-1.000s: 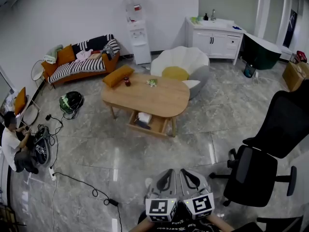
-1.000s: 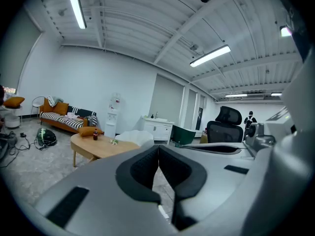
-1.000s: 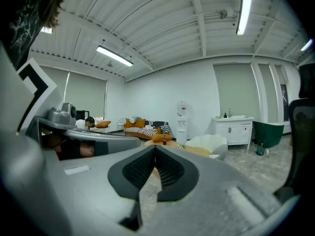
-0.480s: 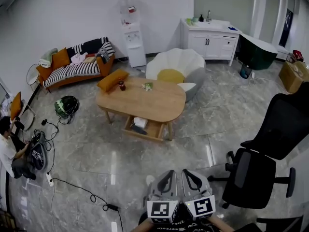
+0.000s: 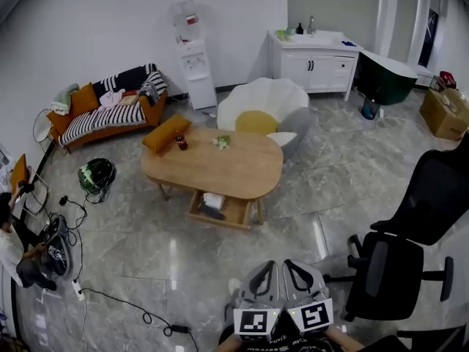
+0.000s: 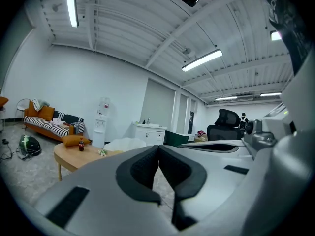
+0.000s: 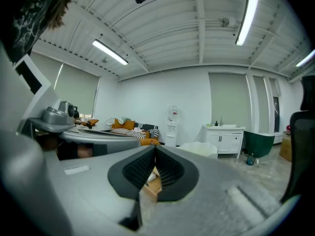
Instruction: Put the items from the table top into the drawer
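My left gripper and right gripper are closed and empty, so next I walk to the table at eleven o'clock.

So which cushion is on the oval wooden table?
The orange cushion at the far-left end of the oval wooden table, beside the small red bottle. The yellow cushion lies on the white petal-shaped chair; others on the striped sofa.

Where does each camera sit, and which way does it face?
Head view: on the person's head, facing down at the wooden table; left gripper and right gripper show below.
Left gripper view: rides that gripper, facing the table along its shut jaws.
Right gripper view: likewise, facing the open drawer.
All three share the sofa.
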